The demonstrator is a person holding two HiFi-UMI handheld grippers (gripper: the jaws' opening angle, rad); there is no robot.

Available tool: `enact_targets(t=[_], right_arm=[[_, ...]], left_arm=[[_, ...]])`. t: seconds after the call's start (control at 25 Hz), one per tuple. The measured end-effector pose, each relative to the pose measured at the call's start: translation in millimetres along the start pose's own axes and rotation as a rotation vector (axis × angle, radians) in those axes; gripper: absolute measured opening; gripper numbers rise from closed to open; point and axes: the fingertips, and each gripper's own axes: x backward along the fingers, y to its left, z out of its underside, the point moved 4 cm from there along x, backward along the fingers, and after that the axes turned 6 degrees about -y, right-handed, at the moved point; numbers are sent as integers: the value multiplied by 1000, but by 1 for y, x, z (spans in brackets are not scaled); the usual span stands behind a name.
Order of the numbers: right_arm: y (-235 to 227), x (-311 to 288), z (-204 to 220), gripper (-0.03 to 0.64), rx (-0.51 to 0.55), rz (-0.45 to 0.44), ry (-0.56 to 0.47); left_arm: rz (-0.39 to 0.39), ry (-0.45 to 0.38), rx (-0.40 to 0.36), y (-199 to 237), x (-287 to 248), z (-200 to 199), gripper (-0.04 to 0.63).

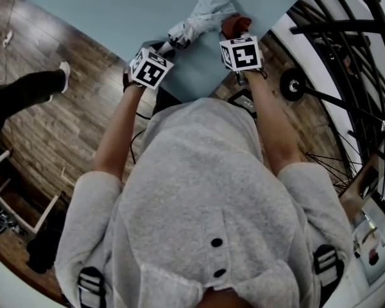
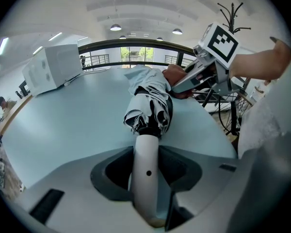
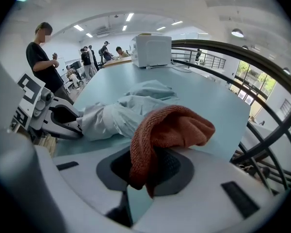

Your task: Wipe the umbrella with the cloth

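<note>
A folded pale-grey fabric umbrella (image 2: 148, 103) lies on the pale blue counter (image 2: 72, 115). The left gripper (image 2: 146, 152) has its fingers (image 2: 111, 171) clamped on the umbrella's white plastic handle. At the umbrella's right side, just beside its canopy, the right gripper (image 3: 150, 164) has its fingers (image 3: 184, 169) pinching a rust-orange terry cloth (image 3: 169, 127).

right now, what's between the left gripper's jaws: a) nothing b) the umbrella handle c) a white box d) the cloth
b: the left gripper is closed on the white umbrella handle; the cloth is in the right gripper.
</note>
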Motion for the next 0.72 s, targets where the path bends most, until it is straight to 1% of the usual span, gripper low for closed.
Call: enact_targets(t=[0.32,0.72], right_arm=[[22,-3,5,75,20,-52,23],[64,-10,8,75,79,-149,53]], left_arm=[[1,-3,3,-1,-1,0,166],[6,-6,3,-2,0,0,166]])
